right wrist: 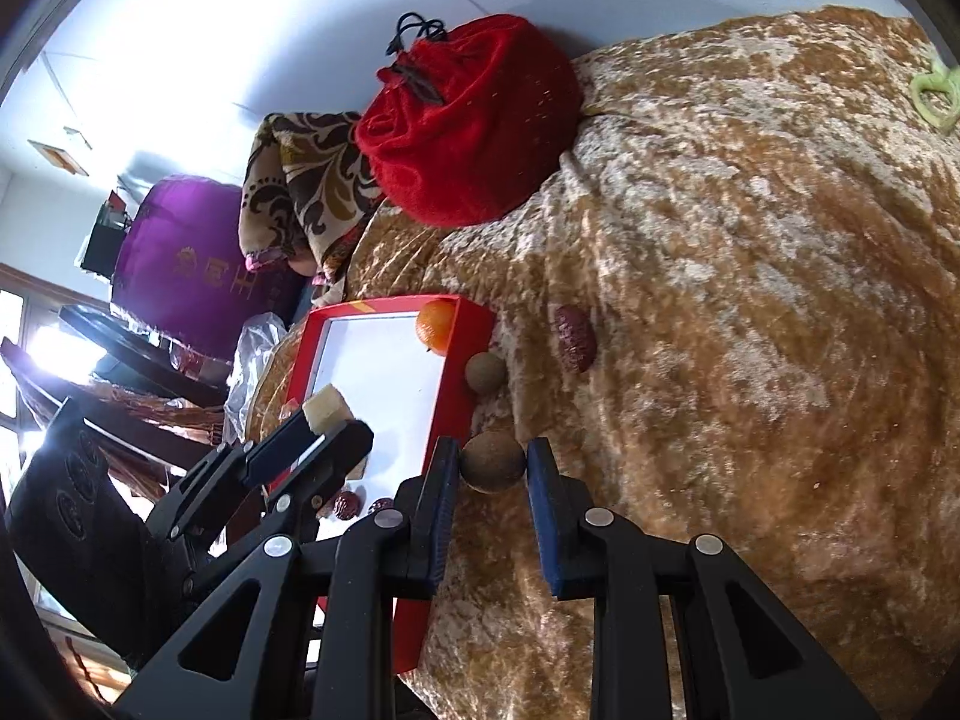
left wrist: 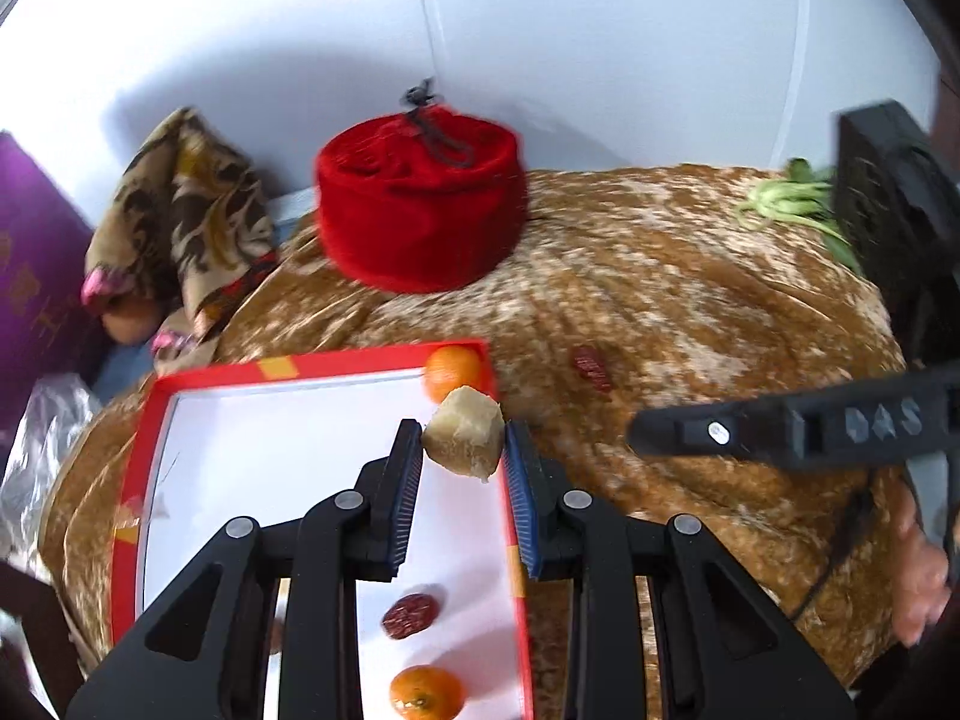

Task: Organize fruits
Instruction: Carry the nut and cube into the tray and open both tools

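Left wrist view, left gripper (left wrist: 463,441) jaws pinching pale fibrous chunk (left wrist: 463,433), right gripper (right wrist: 493,462) jaws spread around brown round fruit (right wrist: 492,461).

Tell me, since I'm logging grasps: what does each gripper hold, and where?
The left gripper clamps the pale chunk by its sides. The right gripper brackets a brown round fruit; the far pad's contact cannot be told.

pouch (left wrist: 420,198): red plush cloth | tablecloth (left wrist: 690,300): crushed velvet | tray (left wrist: 198,375): glossy card

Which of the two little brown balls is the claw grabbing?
The nearer brown ball, sitting between the right gripper fingers on the cloth. The other brown ball lies farther away, untouched, against the red tray edge.
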Tool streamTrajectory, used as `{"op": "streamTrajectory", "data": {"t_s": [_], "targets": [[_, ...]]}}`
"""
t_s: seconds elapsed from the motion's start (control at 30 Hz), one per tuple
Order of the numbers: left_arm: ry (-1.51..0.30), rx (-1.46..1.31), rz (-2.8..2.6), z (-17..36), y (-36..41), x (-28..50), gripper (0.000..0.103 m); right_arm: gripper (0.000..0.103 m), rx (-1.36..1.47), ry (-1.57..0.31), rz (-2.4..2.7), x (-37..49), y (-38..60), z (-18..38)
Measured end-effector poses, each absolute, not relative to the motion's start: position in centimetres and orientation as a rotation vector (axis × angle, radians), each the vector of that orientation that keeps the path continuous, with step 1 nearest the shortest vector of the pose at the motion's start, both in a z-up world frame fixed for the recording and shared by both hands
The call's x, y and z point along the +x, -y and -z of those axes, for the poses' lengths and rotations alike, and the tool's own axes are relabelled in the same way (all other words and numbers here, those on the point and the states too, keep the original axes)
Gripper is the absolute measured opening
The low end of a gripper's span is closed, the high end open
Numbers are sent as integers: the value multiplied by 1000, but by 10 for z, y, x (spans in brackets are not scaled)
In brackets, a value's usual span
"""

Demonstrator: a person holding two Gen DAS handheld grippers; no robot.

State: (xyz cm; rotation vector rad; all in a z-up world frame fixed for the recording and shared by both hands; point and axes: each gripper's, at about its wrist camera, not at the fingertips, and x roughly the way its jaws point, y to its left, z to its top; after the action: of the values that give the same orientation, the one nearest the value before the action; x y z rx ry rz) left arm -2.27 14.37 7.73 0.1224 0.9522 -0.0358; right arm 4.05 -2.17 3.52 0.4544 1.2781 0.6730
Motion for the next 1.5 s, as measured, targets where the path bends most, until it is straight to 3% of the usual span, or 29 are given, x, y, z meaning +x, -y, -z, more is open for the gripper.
{"op": "streamTrajectory", "data": {"t_s": [0.87,1.5], "targets": [[-899,276,-349,-75,-172,-24,26,24,336,-1218,-848,6,-31,-52],[-1017,282,-439,-47,-203,-16,26,24,137,-1231,-930,-34,-95,-31]]}}
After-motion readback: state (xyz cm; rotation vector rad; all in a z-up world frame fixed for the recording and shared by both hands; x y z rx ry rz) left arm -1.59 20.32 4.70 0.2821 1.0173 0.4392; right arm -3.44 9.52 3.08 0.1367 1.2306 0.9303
